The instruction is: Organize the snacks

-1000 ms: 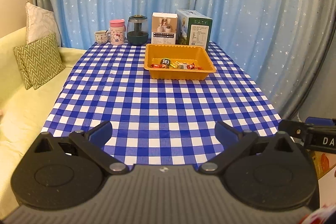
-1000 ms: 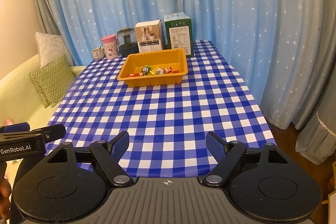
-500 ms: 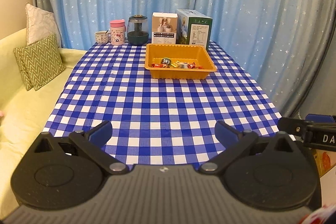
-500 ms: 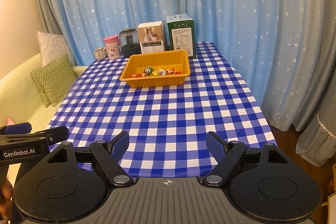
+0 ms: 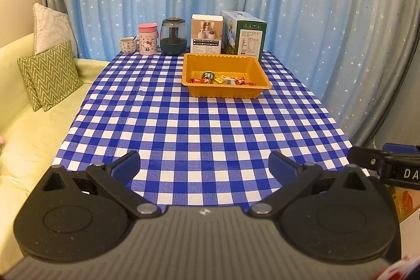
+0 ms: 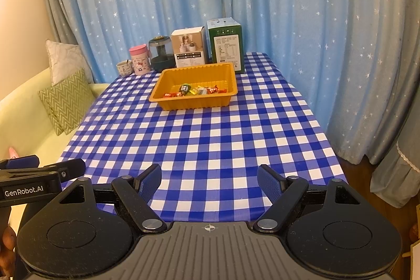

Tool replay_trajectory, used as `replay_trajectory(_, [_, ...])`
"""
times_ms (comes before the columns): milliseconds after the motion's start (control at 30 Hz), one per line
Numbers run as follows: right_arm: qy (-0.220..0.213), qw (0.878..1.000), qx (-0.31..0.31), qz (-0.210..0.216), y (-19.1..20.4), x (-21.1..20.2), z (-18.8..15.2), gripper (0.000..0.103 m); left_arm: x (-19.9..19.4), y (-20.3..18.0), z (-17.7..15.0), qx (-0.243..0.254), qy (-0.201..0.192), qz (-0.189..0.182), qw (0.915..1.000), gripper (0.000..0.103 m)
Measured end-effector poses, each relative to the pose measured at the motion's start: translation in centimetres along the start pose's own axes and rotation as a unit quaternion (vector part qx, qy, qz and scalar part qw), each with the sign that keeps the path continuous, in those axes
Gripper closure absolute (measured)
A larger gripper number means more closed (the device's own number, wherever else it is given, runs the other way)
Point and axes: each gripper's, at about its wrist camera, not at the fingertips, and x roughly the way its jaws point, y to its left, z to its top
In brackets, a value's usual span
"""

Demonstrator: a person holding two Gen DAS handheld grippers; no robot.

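Note:
An orange tray (image 5: 225, 93) (image 6: 191, 102) stands at the far middle of the blue checked table (image 5: 199, 122) (image 6: 210, 138). Several wrapped snacks (image 5: 221, 80) (image 6: 195, 91) lie in it along its near side. My left gripper (image 5: 206, 165) is open and empty over the table's near edge, far from the tray. My right gripper (image 6: 210, 179) is open and empty, also over the near edge. Each gripper shows at the side of the other's view: the right one in the left wrist view (image 5: 386, 167), the left one in the right wrist view (image 6: 39, 172).
Behind the tray stand a green box (image 5: 245, 37), a white box (image 5: 207, 34), a dark jar (image 5: 173, 37), a pink Hello Kitty cup (image 5: 148, 40) and a small mug (image 5: 128, 45). A yellow sofa with cushions (image 5: 50, 75) lies left. Blue curtains hang behind and right.
Both grippers have risen slightly and drawn back a little; the table and tray sit a bit lower in both views. Both jaws stay open. Nothing on the table has moved.

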Motion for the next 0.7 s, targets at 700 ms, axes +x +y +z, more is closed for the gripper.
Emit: replay_trajectory(700, [0.001,1.0,0.0,0.001,-0.11,0.04,-0.1,0.023,0.06,-0.1,-0.01,0.001,0.001,0.0,1.0,0.0])
